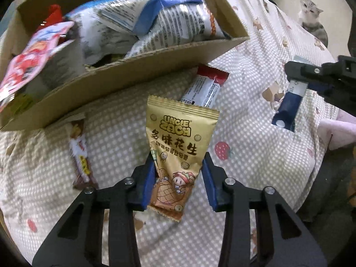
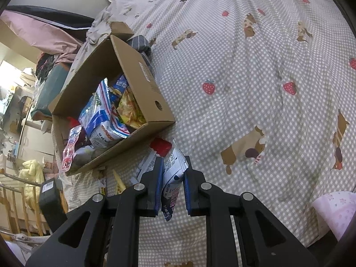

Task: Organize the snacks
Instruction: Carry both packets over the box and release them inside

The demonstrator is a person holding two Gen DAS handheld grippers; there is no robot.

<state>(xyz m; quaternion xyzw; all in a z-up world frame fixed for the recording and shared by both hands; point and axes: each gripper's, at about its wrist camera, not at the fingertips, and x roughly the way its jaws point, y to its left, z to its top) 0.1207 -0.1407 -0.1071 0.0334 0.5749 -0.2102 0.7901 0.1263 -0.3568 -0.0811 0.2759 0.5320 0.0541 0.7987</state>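
A golden peanut packet [image 1: 178,138] stands between the blue pads of my left gripper [image 1: 179,158], which is shut on its lower half above the checked bedspread [image 1: 244,155]. Just beyond it is an open cardboard box [image 1: 155,53] full of snack bags [image 1: 160,20]. My right gripper [image 2: 174,162] is shut on a blue-and-white packet [image 2: 172,178]. In the left wrist view the right gripper [image 1: 298,75] is at the right edge, with that packet [image 1: 287,109] hanging from it. The right wrist view shows the box [image 2: 133,66] to the left of that gripper.
A red-and-white bar [image 1: 207,84] lies against the box's front wall, and a brown bar [image 1: 80,151] lies to the left on the bedspread. A cat [image 1: 311,15] sits at the far right edge of the bed. A pink cloth [image 2: 333,209] lies at the right.
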